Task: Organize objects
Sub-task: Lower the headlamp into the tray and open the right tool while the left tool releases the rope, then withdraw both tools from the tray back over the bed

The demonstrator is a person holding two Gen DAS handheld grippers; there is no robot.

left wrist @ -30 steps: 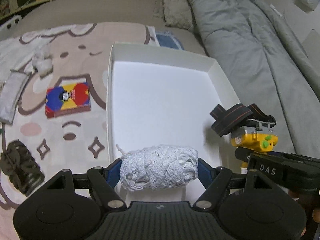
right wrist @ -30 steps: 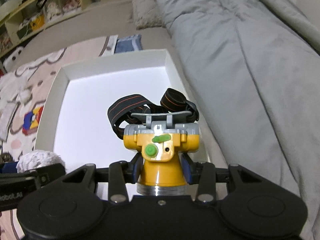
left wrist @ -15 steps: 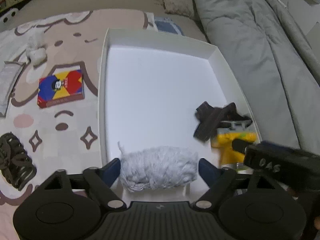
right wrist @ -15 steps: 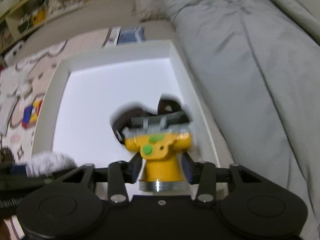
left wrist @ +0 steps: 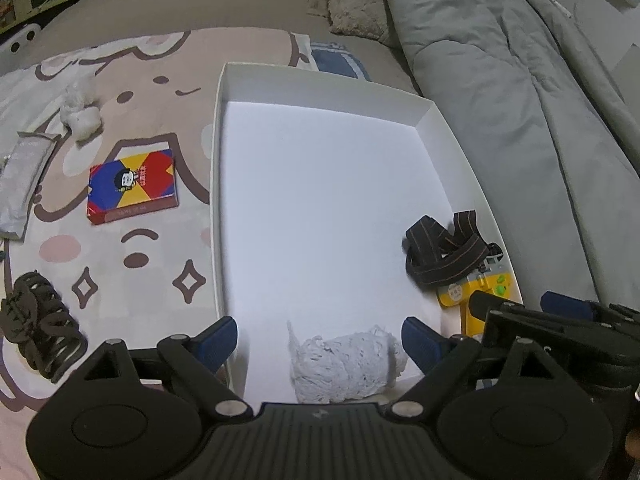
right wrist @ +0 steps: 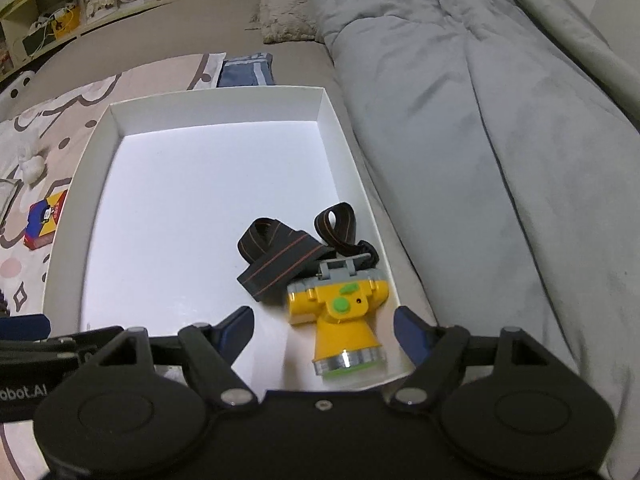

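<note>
A white open box point(left wrist: 219, 184) lies on the rug; it also shows in the right wrist view point(right wrist: 90, 152). A white ball of yarn point(left wrist: 344, 364) lies inside at the near edge, between the spread jaws of my open left gripper point(left wrist: 318, 338). A yellow headlamp point(right wrist: 340, 316) with a black strap point(right wrist: 288, 256) lies in the box's near right corner, between the spread jaws of my open right gripper point(right wrist: 324, 326). The headlamp also shows in the left wrist view point(left wrist: 468, 284). Neither gripper holds anything.
On the rug left of the box lie a red, blue and yellow card box point(left wrist: 132, 186), a black hair claw point(left wrist: 40, 336), a grey pouch point(left wrist: 20, 184) and a white fluffy lump point(left wrist: 80, 110). A grey quilt point(right wrist: 500, 140) lies to the right.
Both grippers opened. The left let go of the yarn ball and the right let go of the headlamp; both things now lie in the box.
</note>
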